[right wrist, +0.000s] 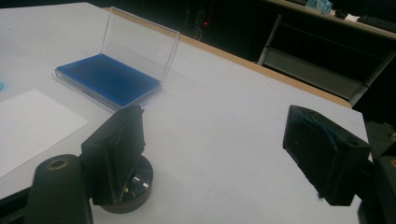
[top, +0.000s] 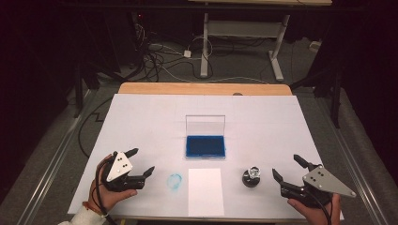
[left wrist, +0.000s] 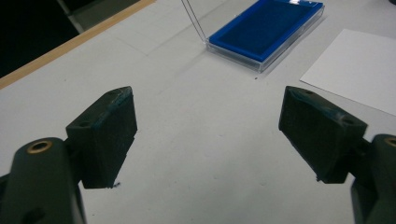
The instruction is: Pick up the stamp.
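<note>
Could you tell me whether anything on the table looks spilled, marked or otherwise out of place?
Yes: a faint blue smudge marks the white table cover just left of the blank paper sheet, the same blue as the open ink pad behind it. The stamp stands upright, and nothing else looks askew.

Left gripper (top: 139, 163) and right gripper (top: 287, 168) are black, each topped by a grey three-cornered plate with small dark screw holes; black cables trail back over the hands; blocky black jaws carry brass-ringed pivots and faint blue smears; a white sleeve cuff (top: 80, 216) with an orange band covers the left wrist.
</note>
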Motion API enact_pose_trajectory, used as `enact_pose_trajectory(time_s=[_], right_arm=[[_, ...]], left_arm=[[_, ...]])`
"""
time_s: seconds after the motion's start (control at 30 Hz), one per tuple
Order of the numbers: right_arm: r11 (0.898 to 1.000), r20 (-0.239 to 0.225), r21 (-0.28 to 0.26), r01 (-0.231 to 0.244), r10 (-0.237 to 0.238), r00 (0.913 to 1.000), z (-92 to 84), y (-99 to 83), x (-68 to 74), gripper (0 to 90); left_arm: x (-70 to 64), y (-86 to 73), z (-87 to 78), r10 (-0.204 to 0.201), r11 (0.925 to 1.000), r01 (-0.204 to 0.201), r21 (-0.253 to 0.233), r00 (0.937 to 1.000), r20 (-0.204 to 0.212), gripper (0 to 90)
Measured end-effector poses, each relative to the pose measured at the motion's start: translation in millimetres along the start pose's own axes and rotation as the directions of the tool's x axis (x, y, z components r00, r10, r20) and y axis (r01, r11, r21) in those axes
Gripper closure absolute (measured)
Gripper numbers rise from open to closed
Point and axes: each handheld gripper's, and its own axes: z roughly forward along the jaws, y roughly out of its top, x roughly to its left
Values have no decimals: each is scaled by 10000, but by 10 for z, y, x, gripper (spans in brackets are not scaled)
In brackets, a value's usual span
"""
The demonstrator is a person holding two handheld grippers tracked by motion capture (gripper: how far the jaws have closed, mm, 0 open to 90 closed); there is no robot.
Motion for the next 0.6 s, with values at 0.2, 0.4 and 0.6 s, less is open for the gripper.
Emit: enact_pose_trajectory(time_s=[0.2, 0.4, 0.6], right_arm=[[9996, -250, 280, 0, 7, 9997, 45, -11, -24, 206], [9987, -753, 504, 76, -38, 9972, 71, 37, 12, 189], [9931, -1134, 1157, 199, -67, 9935, 122, 126, -8, 162]], left_arm=[[12, -11, 47, 24, 9996, -26, 266, 10000, 82, 188], [-5, -36, 34, -160, 9990, 153, 429, 9997, 157, 188], [-19, -39, 62, -89, 9985, 73, 544, 9995, 299, 186]])
